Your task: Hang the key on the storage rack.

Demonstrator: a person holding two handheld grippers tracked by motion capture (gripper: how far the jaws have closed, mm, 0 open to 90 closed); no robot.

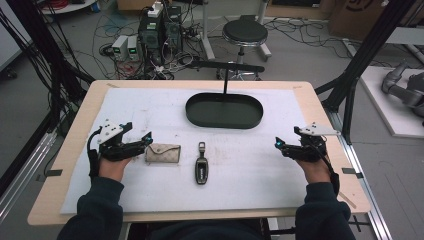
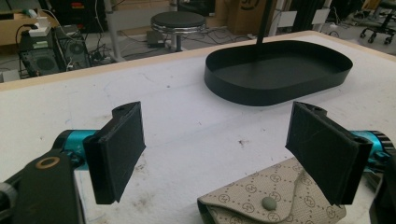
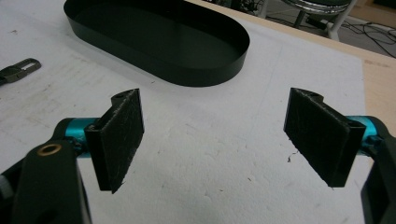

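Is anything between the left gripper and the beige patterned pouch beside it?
Nothing visible. The left gripper has open jaws right at the beige monogram-patterned fabric pouch, with bare white mat between them. The black car key fob lies further right, apart.

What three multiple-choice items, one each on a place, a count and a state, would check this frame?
1. Where does the beige pouch lie?
A. inside the black tray
B. on the white mat just beside the left gripper
C. under the right gripper

2. How many loose things lie on the mat between the two grippers, the tray aside?
A. two
B. four
C. none

3. How do the left gripper's jaws stand?
A. shut on the pouch
B. shut on nothing
C. open, the pouch low between them

Answers:
1 B: in the high view the pouch sits by the left gripper, well short of the black tray.
2 A: the pouch and the key fob.
3 C: the left gripper view shows the pads wide apart, the pouch unclamped.
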